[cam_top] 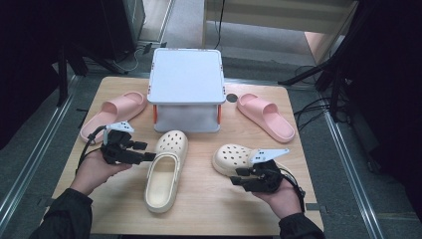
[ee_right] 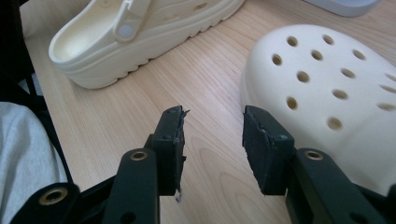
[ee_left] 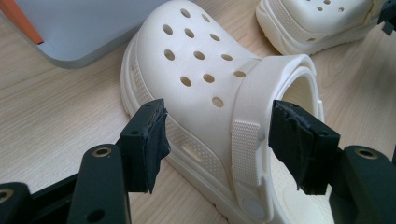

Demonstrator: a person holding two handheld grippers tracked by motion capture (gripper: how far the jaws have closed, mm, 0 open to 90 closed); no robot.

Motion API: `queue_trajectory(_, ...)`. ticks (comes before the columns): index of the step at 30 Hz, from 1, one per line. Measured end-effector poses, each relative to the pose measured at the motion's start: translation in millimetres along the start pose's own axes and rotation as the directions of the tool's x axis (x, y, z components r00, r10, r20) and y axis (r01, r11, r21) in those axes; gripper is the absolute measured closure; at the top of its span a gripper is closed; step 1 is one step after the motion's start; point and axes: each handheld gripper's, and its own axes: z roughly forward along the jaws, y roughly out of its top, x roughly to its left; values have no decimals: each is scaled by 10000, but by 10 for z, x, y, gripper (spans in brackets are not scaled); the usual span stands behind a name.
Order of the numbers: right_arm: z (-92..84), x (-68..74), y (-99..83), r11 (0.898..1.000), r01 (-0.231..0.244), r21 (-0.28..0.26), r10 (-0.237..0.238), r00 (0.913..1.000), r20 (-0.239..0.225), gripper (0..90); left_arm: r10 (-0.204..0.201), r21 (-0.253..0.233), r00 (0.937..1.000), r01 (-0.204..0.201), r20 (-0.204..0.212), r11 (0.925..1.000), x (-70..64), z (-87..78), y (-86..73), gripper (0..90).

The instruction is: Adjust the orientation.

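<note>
just beside the left gripper, jaws wide and empty, the cream clog's strap side

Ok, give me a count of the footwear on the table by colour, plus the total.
Cream clogs: 2, one by the left tool, one by the right tool.
Pink slides: 2, one left of the white stand, one right of it.
Total: 4
</note>
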Motion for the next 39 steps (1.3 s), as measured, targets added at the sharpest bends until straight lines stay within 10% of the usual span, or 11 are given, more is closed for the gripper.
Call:
queue_trajectory(20, -419, -222, -262, 9971, -567, -512, 623, 9913, 1162, 557, 185, -106, 9995, -182, 266, 9998, 4, 71, 120, 362)
queue_trajectory(33, -185, -487, -276, 9967, -681, 451, 623, 9910, 1184, 556, 189, -228, 9996, -185, 189, 9996, 6, 42, 112, 364)
queue_trajectory(39, -40, -524, -215, 9966, -36, 820, -17, 9980, 639, 708, 178, -250, 9998, -175, 104, 9995, 13, 28, 104, 366)
